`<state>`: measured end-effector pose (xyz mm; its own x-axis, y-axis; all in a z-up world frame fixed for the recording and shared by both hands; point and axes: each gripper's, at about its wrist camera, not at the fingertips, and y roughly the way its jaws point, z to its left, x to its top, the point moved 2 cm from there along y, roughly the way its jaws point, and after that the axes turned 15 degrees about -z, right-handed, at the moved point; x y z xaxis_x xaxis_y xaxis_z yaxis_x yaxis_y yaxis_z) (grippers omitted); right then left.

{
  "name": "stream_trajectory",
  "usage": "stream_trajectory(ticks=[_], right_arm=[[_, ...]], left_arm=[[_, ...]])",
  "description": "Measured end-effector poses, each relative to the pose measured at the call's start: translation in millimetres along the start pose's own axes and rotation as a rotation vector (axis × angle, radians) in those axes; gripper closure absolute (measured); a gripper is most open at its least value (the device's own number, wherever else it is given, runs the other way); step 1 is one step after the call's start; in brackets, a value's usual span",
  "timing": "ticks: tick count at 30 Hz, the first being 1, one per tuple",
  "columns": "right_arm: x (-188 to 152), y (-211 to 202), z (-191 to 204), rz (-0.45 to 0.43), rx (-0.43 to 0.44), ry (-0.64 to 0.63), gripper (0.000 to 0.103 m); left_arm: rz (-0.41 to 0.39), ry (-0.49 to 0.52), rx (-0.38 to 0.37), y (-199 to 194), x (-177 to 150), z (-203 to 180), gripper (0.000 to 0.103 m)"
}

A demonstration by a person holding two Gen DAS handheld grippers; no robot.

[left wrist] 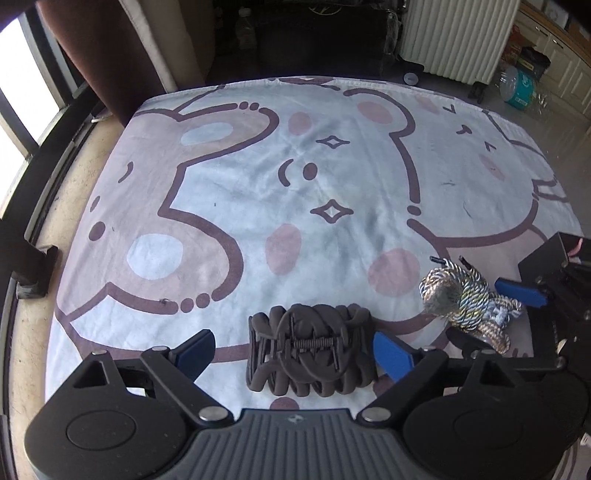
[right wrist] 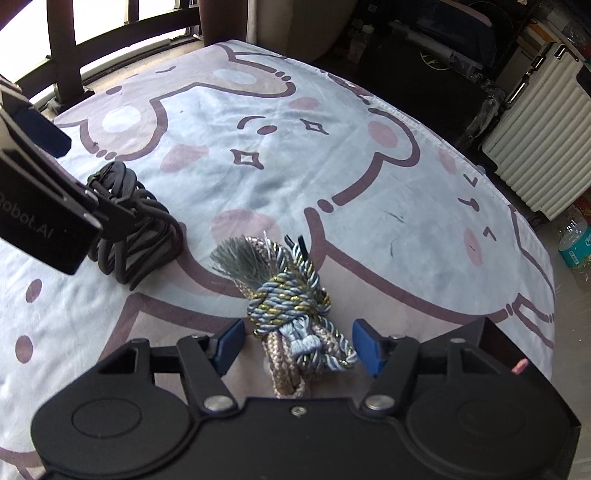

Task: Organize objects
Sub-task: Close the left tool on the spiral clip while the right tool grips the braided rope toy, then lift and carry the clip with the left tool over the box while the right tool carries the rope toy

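Two grippers over a cartoon-bear blanket
Left gripper jaws spread around the dark hair claw; right gripper jaws spread beside the knotted tassel cord, not pinching.

Daylight from the window at upper left lights the blanket softly, glass blown out, far room dim, edges bowed by fisheye, focus fairly sharp.
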<state>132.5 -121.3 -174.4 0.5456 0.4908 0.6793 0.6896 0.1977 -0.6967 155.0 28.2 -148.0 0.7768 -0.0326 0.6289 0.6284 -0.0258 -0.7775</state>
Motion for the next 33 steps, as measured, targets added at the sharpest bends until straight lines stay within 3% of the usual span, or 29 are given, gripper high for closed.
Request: stream_trajectory(ticks=[2,3,5,10,14,17,25,33], right_arm=[[2,1,-2,0.017,0.006,0.026,0.048],[3,1,-2,0.027,0.009,0.036,0.055],[5,-1,-2,0.046,0.017,0.045,0.058],[4,-7,-6,0.079,0.045,0.11,0.06],[4,-14,-8,0.083,0.051,0.151,0.06],[6,-19,-9,0.079,0.055,0.163,0.06],[12,-35,-11,0.053,0.049,0.184,0.06],[15,-54,-22,0.023,0.028,0.256,0.06]], left_arm=[[0.014,-0.022,0.013,4,0,0,0.024],[0.017,-0.034,0.007,5,0,1,0.027],[0.026,-0.084,-0.026,5,0,3,0.043],[0.033,-0.088,-0.031,2,1,1,0.045],[0.012,-0.084,-0.029,-7,4,2,0.06],[0.018,-0.041,-0.03,-10,2,-3,0.06],[0.023,-0.071,-0.027,-19,0,3,0.06],[-0.028,-0.069,-0.013,-42,7,0,0.06]])
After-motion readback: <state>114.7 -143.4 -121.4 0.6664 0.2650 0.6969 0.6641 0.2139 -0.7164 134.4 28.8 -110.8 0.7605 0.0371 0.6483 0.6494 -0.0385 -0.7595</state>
